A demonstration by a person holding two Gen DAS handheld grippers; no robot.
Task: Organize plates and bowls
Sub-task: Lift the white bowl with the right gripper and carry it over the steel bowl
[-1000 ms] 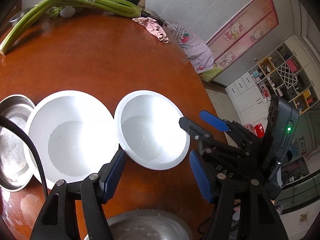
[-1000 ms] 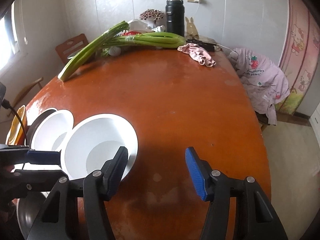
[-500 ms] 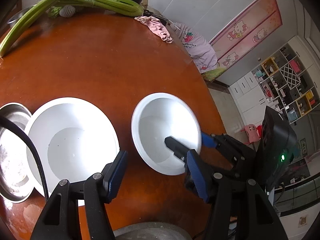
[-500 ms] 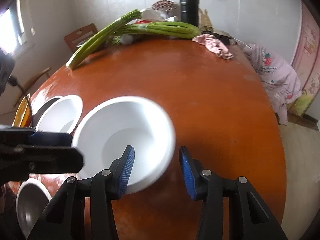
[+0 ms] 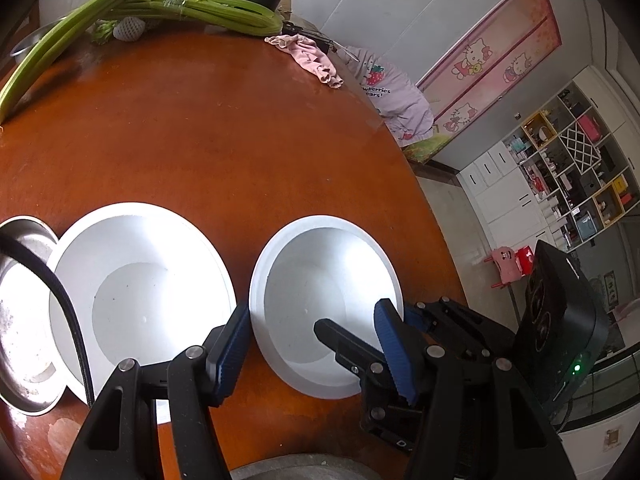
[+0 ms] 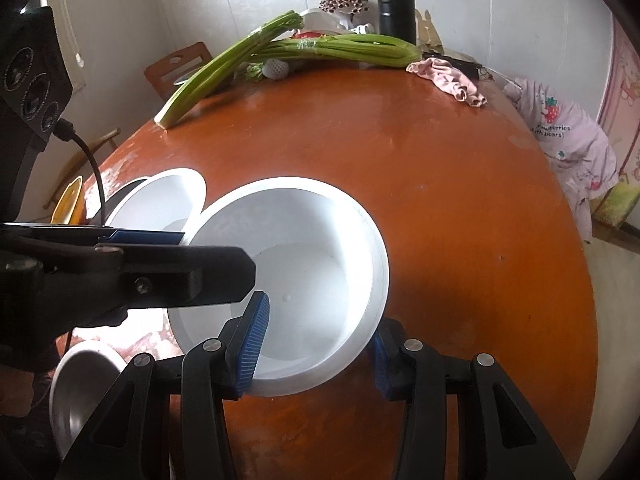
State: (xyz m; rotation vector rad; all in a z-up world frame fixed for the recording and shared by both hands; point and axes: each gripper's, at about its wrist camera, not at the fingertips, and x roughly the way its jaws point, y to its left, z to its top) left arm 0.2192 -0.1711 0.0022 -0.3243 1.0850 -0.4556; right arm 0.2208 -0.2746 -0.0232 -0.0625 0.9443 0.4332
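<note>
White bowl (image 6: 312, 264), mouth up: right gripper (image 6: 318, 316) jaws just clamped rim; left gripper (image 5: 313, 308) jaws just narrowed, hold unclear.

This is a lived-in family home, in its dining area. A round reddish-brown wooden surface (image 6: 420, 184) carries everyday household things: white bowls (image 6: 316, 264), long celery stalks (image 6: 320, 46), a black thermos flask (image 6: 394, 2) and a crumpled pink cloth (image 6: 448, 76). A child's lilac garment printed with strawberries (image 6: 568, 140) hangs over a seat beside it, and a wooden chair (image 6: 180, 66) stands by the tiled wall. A pink cartoon-cat panel (image 5: 492, 56) decorates the wall. Across the room stand white cabinets with open cubby shelves (image 5: 568, 168) packed with small items, and a small pink child's chair (image 5: 506, 266) sits on the floor.
</note>
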